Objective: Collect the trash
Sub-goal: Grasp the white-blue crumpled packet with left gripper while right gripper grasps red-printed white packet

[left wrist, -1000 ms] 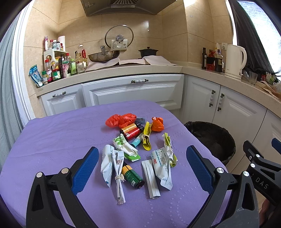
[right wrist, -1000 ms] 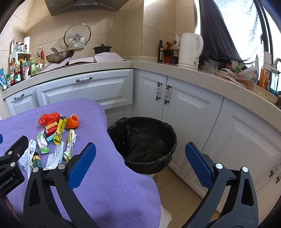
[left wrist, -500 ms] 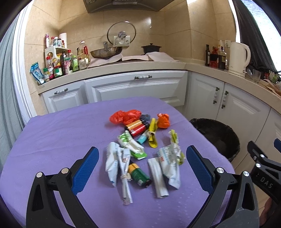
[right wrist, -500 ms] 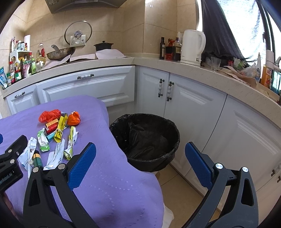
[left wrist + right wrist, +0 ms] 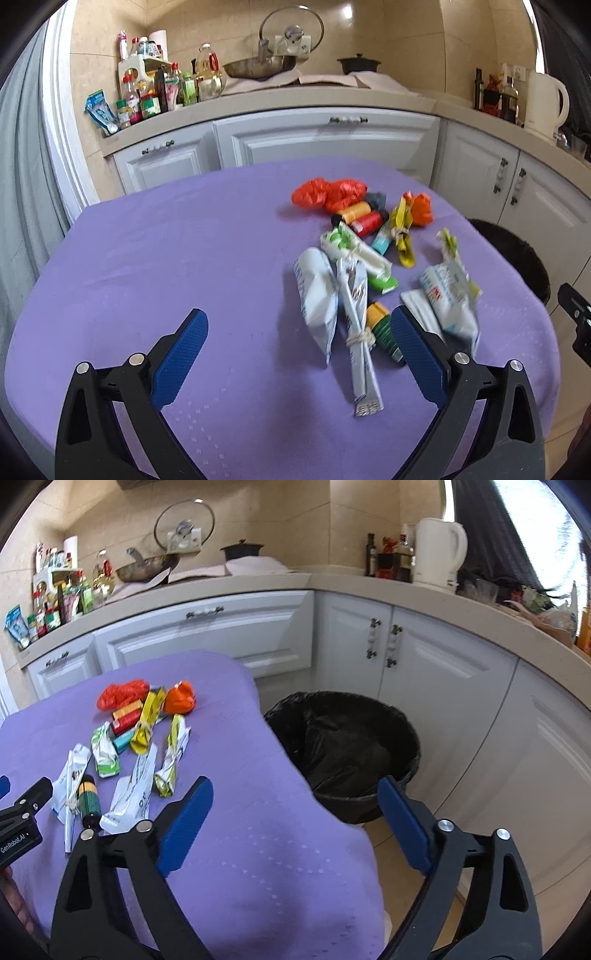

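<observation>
Several pieces of trash lie on the purple tablecloth (image 5: 184, 251): white wrappers (image 5: 317, 295), a green bottle with a yellow cap (image 5: 382, 325), a red plastic bag (image 5: 328, 194), an orange wad (image 5: 421, 208), yellow wrappers (image 5: 402, 229). My left gripper (image 5: 299, 350) is open and empty, low over the cloth, its right finger beside the green bottle. My right gripper (image 5: 295, 819) is open and empty over the table's right edge, the trash (image 5: 140, 734) to its left. A black-lined bin (image 5: 343, 746) stands on the floor right of the table.
White cabinets (image 5: 406, 653) and a counter curve behind the table and bin. On the counter stand a white kettle (image 5: 439, 554), bottles (image 5: 147, 92), a wok (image 5: 258, 68) and a black pot (image 5: 358, 64). The left gripper's body (image 5: 20, 823) shows at the right wrist view's left edge.
My left gripper has moved left and down toward the table, so the trash now sits right of centre. My right gripper has shifted slightly left, toward the table. Both stayed open.
</observation>
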